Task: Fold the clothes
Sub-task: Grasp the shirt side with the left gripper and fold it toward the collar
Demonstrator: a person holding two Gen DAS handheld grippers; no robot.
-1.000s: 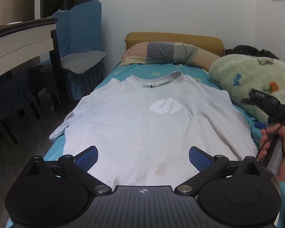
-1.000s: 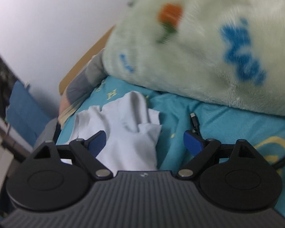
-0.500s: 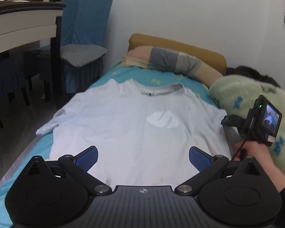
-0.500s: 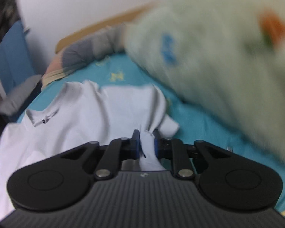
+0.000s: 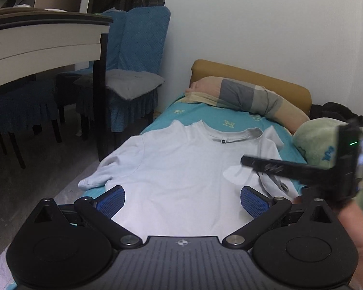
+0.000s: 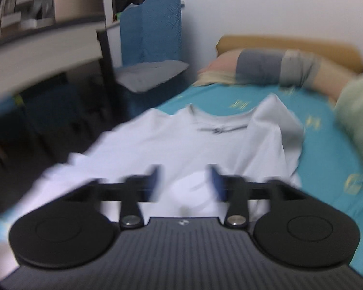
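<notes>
Left wrist view: right sleeve folded in, left sleeve not yet done

White T-shirt [image 5: 181, 174] spread face up on turquoise bed sheet [image 5: 205, 118], collar [image 5: 232, 136] toward striped pillow [image 5: 242, 96], hem nearest the cameras. Right sleeve [image 5: 271, 142] turned inward over the chest, lying on the body panel beside the pale chest logo [image 5: 237, 175]; judged as first side fold made. Other sleeve [image 5: 96, 176] flat and outstretched toward the bed edge near the floor, unfolded.

Left gripper [image 5: 182, 199] held low above the hem, blue pads [image 5: 110, 200] wide apart, nothing between them. Likely parked here to leave room for the other hand's work and to be near the unfolded side.

Right gripper [image 6: 185, 184] over the middle of the shirt, jaws parted with a clear gap; cloth seen between the pads lies below them, not pinched as far as the blur allows. In the left wrist view, same tool seen as a dark bar crossing above the folded sleeve. Right wrist view heavily smeared, so fine contact not judged.

Outward: green plush blanket [image 5: 326, 140] heaped along the wall side, just beside the shirt's folded edge; could crowd later folds. Chair with grey cushion [image 5: 123, 84] and table edge [image 5: 43, 38] off the bed, well apart.

Next step judged: take the outstretched sleeve and bring it inward to match.
</notes>
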